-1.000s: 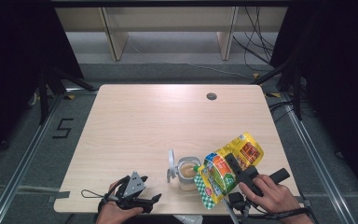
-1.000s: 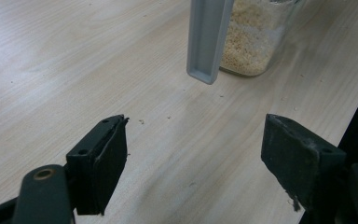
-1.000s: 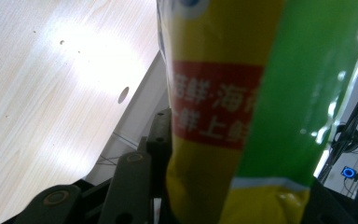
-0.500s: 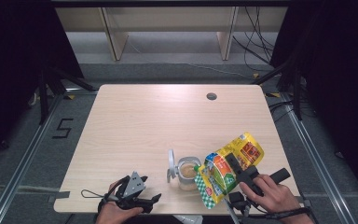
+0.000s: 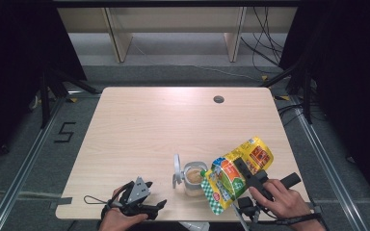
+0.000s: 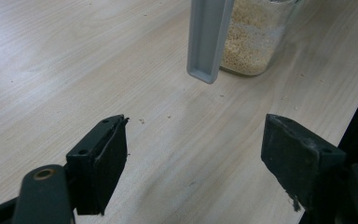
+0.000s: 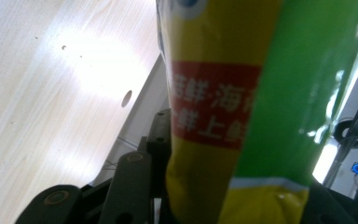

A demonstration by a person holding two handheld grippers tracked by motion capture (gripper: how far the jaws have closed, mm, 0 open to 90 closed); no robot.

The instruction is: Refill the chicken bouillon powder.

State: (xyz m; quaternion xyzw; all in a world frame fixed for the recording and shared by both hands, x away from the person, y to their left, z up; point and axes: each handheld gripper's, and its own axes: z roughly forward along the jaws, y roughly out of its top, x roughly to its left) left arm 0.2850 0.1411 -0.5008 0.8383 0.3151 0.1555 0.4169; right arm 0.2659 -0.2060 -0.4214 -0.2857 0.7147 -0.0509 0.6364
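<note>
A clear jar partly filled with pale grains stands near the table's front edge, its grey hinged lid swung open to the left. A yellow and green printed bag hangs tilted just right of the jar, its lower checked corner close to the jar's mouth. My right gripper is shut on this bag; in the right gripper view the bag sits between the black jaws. My left gripper rests at the front edge, left of the jar. Its jaws stand open and empty, facing the jar and lid.
The light wooden table has a round cable hole at the back right. Beyond the table stand wooden shelf legs on a grey floor. A person's hands come in at the bottom edge.
</note>
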